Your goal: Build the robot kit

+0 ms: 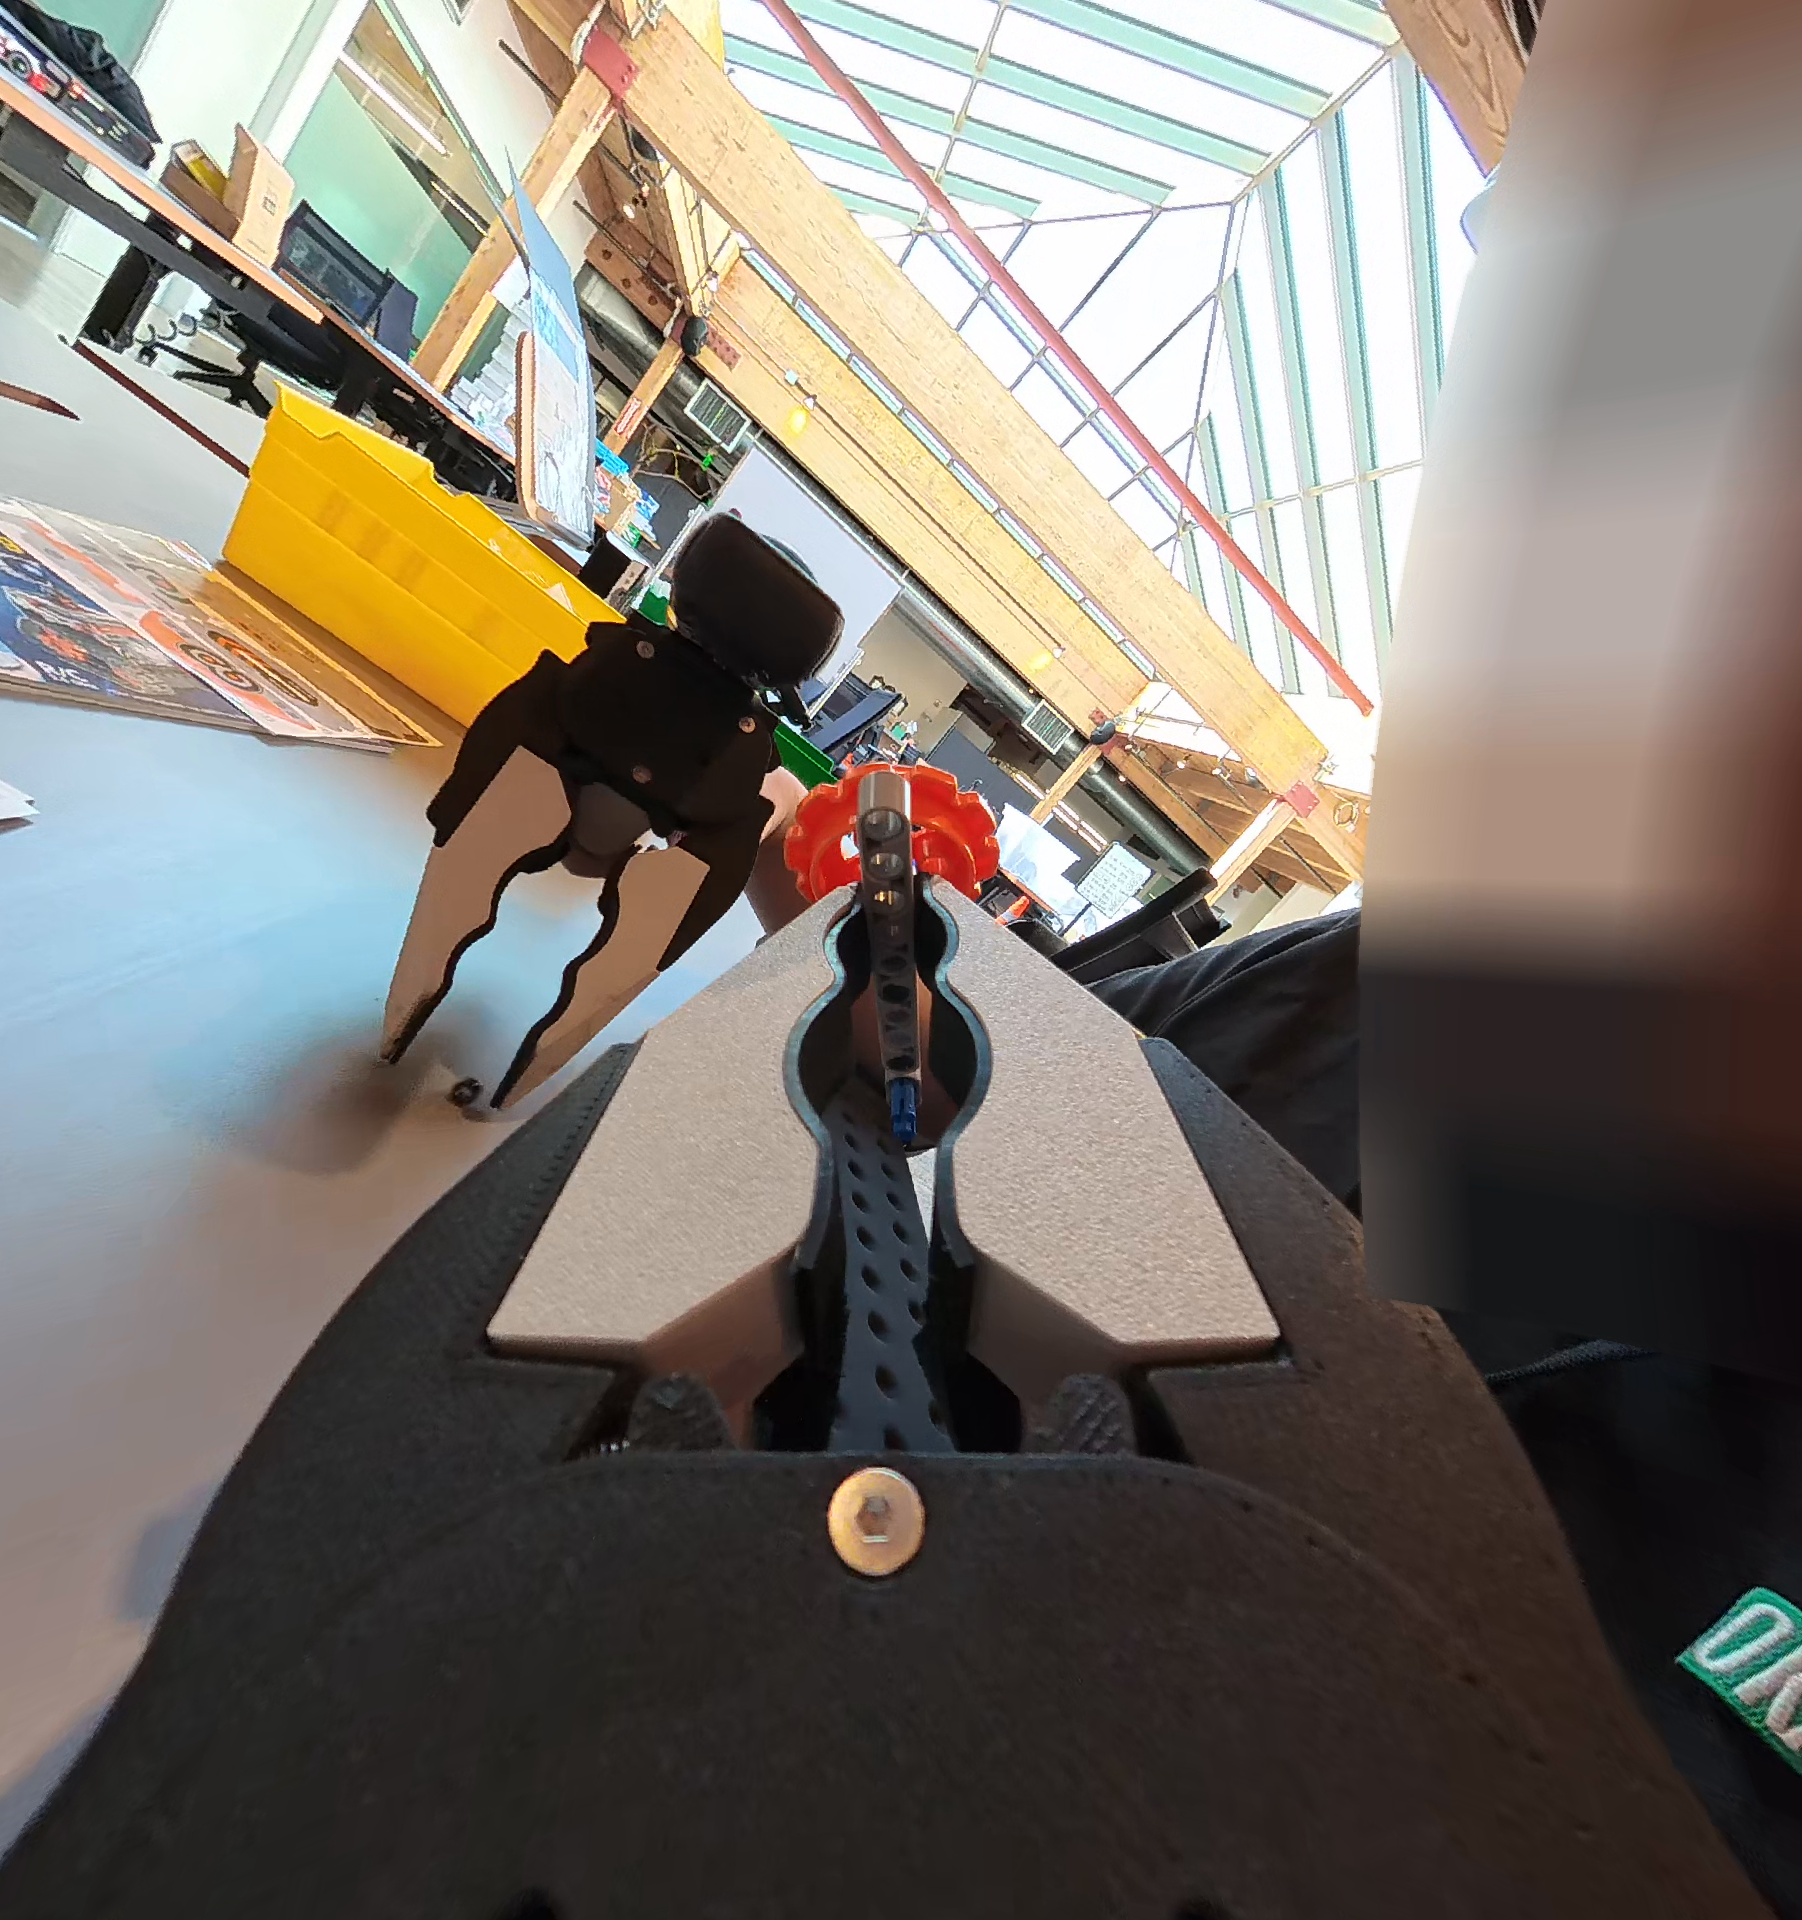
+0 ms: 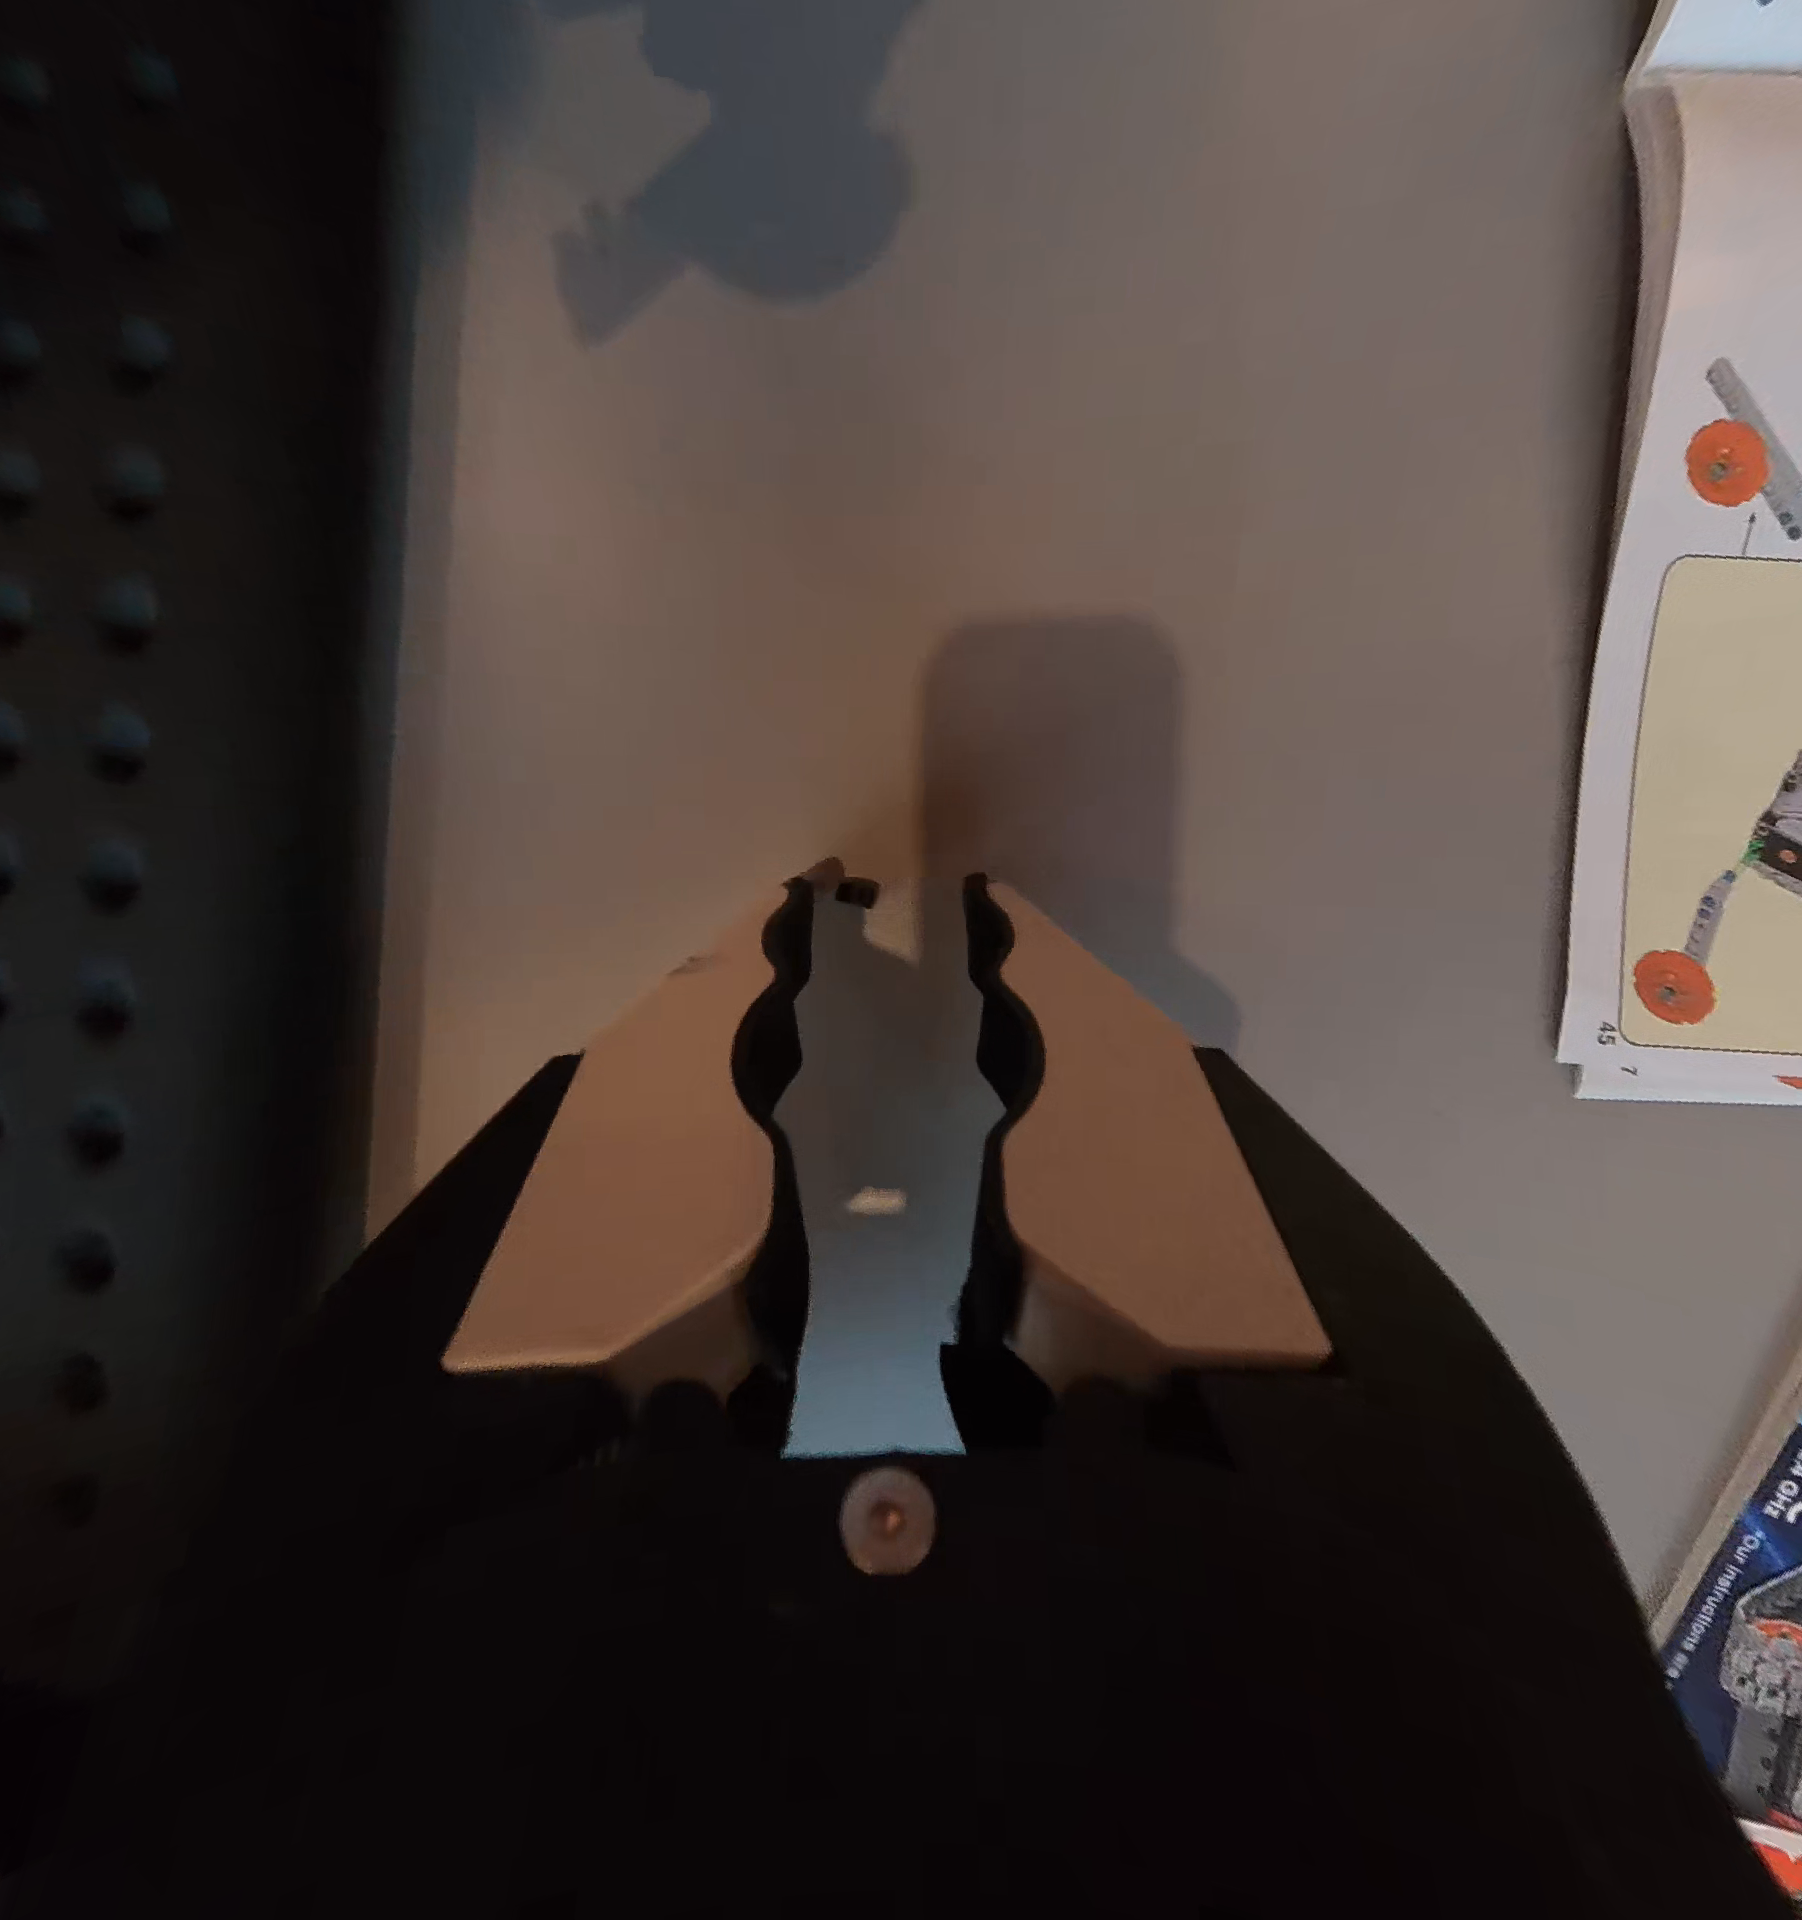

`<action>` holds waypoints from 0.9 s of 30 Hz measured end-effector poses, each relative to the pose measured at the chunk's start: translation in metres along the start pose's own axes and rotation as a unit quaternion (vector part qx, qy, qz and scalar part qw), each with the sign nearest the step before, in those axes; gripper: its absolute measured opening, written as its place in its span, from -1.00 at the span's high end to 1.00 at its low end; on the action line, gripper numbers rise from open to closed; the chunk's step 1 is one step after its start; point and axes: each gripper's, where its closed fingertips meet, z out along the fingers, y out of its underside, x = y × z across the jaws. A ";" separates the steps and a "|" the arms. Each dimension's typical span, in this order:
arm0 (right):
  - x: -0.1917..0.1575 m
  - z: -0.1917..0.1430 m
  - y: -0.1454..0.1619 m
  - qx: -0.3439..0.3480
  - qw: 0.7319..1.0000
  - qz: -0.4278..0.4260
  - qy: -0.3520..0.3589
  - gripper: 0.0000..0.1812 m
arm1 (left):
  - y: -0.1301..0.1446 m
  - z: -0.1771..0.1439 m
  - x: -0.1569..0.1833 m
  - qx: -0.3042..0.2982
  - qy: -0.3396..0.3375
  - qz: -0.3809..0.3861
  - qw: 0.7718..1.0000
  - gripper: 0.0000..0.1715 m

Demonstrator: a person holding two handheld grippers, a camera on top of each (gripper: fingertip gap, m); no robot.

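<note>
Left tool (image 1: 892, 914) is clamping a grey holed plastic beam (image 1: 889, 935) with an orange toothed wheel (image 1: 892, 836), held aloft. Right tool (image 2: 884, 883), jaws parted and empty, is straddling a tiny dark peg (image 2: 855, 889) on the grey desk (image 2: 1292, 520).

Each gripper, left gripper (image 1: 892, 914) and right gripper (image 2: 886, 883), has a black textured body, 2 tan fingers with wavy black inner edges, and 1 silver hex screw.

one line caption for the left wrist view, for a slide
Left gripper shut on a grey holed beam with an orange gear.
</note>
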 end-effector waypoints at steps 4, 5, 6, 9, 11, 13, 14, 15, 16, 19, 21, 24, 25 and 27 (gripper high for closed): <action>0.000 -0.004 0.004 0.010 1.000 0.011 -0.009 0.71 | 0.000 0.000 0.000 0.000 0.000 -0.001 1.000 0.95; 0.001 -0.006 0.004 0.016 1.000 0.013 -0.009 0.71 | 0.000 0.000 0.000 0.000 0.000 -0.001 1.000 0.95; 0.000 -0.007 0.003 0.026 0.999 0.020 -0.012 0.72 | 0.000 0.000 -0.001 0.000 0.000 -0.002 1.000 0.95; -0.015 -0.011 0.002 0.075 0.996 0.048 -0.027 0.74 | 0.001 0.000 -0.002 -0.002 -0.003 -0.003 1.000 0.95; -0.028 -0.014 0.001 0.104 0.993 0.057 -0.018 0.73 | -0.001 -0.001 -0.002 0.003 -0.001 -0.006 1.000 0.95; -0.038 -0.014 -0.006 0.139 0.989 0.056 0.004 0.73 | -0.002 -0.001 -0.002 0.005 0.000 -0.008 1.000 0.95; -0.040 -0.013 -0.009 0.149 0.987 0.060 0.019 0.71 | -0.001 0.000 -0.002 0.003 0.001 -0.007 1.000 0.95; -0.044 -0.012 -0.012 0.159 0.985 0.066 0.020 0.71 | 0.000 0.001 -0.002 0.000 0.001 -0.006 1.000 0.95; -0.043 -0.011 -0.014 0.162 0.983 0.075 0.031 0.71 | 0.001 0.001 -0.002 -0.003 -0.001 -0.005 1.000 0.95; -0.041 -0.006 -0.008 0.140 0.986 0.072 0.052 0.75 | 0.001 0.001 -0.004 -0.002 -0.005 -0.007 1.000 0.95; -0.045 -0.003 -0.006 0.133 0.988 0.070 0.037 0.75 | 0.000 -0.001 -0.005 0.003 -0.007 -0.007 1.000 0.95; -0.049 0.002 -0.007 0.127 0.989 0.062 0.031 0.75 | -0.001 -0.002 -0.006 0.004 -0.012 -0.003 1.000 0.95; -0.047 0.004 -0.005 0.120 0.990 0.060 0.040 0.76 | -0.001 -0.002 -0.006 0.004 -0.012 -0.005 1.000 0.95; -0.045 0.004 -0.006 0.122 0.990 0.059 0.046 0.79 | 0.000 -0.001 -0.005 0.002 -0.010 -0.007 1.000 0.95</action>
